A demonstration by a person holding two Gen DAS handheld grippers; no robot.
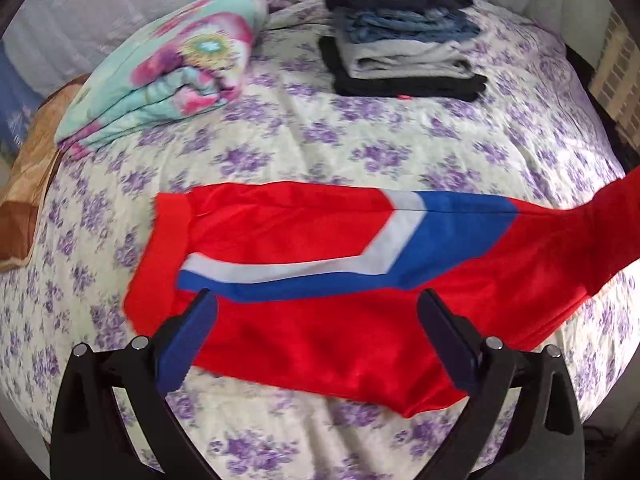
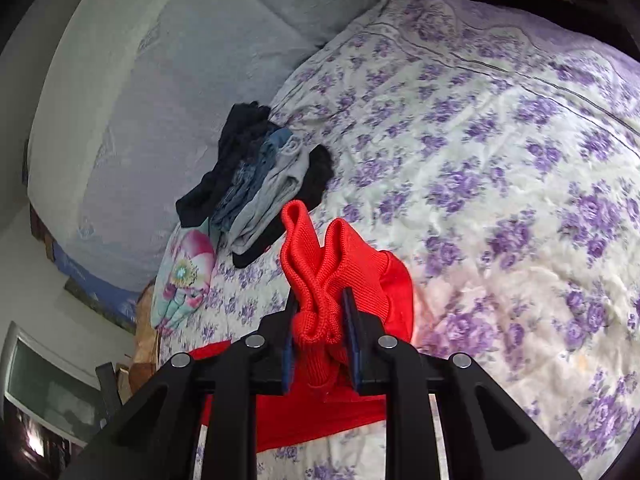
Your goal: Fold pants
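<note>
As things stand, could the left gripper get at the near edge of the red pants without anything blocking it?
Probably yes. The left gripper is open, with the red pants spread on the floral bedspread below its fingers. Nothing lies between; the right gripper is clamped on the ribbed cuffs, well aside.

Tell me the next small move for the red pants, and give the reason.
Probably carry the right gripper, shut on the ribbed red cuffs, across toward the other end of the red pants and lay them down there. The pants lie stretched along the floral bedspread, one end lifted off to the right, and the left gripper is open above them, holding nothing.
</note>
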